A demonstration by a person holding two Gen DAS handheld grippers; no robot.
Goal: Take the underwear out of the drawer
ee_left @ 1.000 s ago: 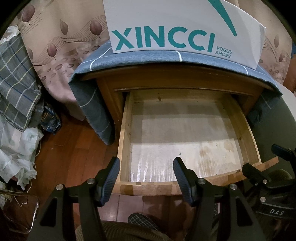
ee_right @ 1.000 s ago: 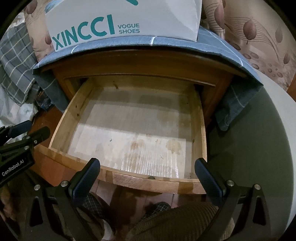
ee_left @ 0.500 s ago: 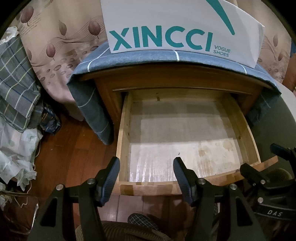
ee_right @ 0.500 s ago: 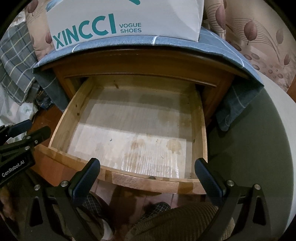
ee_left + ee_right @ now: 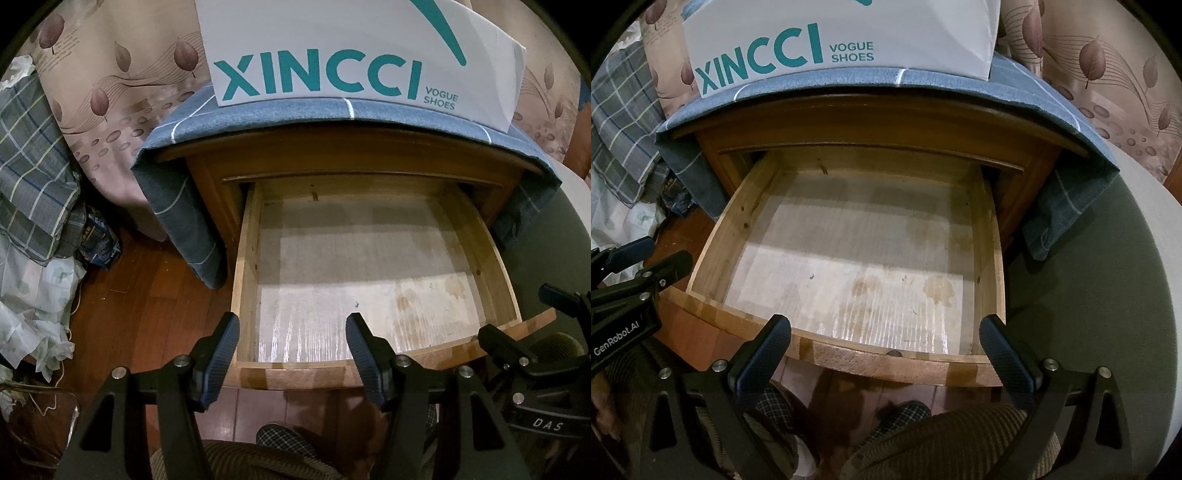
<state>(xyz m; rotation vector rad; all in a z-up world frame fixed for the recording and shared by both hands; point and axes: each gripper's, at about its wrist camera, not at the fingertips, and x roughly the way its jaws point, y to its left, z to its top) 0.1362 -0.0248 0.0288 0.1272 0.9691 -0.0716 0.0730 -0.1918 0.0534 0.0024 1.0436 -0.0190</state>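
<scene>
Left of the left gripper (image 5: 291, 345): plaid bedding (image 5: 33, 177), crumpled pale cloth (image 5: 29, 317), reddish plank floor (image 5: 147, 295).

Ahead of both grippers: wooden drawer (image 5: 245, 273), pulled out, square, liner (image 5: 354, 280) pale, ribbed, stained; no underwear visible inside it.

Beyond the fingers: nightstand draped in blue checked cloth (image 5: 258, 110), white "XINCCI" shoe box (image 5: 351, 55) on top.

Left gripper fingers: about halfway apart, holding nothing.

Right gripper (image 5: 886, 347) fingers: spread wide, holding nothing.

Right of them: grey-green cushion (image 5: 1089, 295).
</scene>
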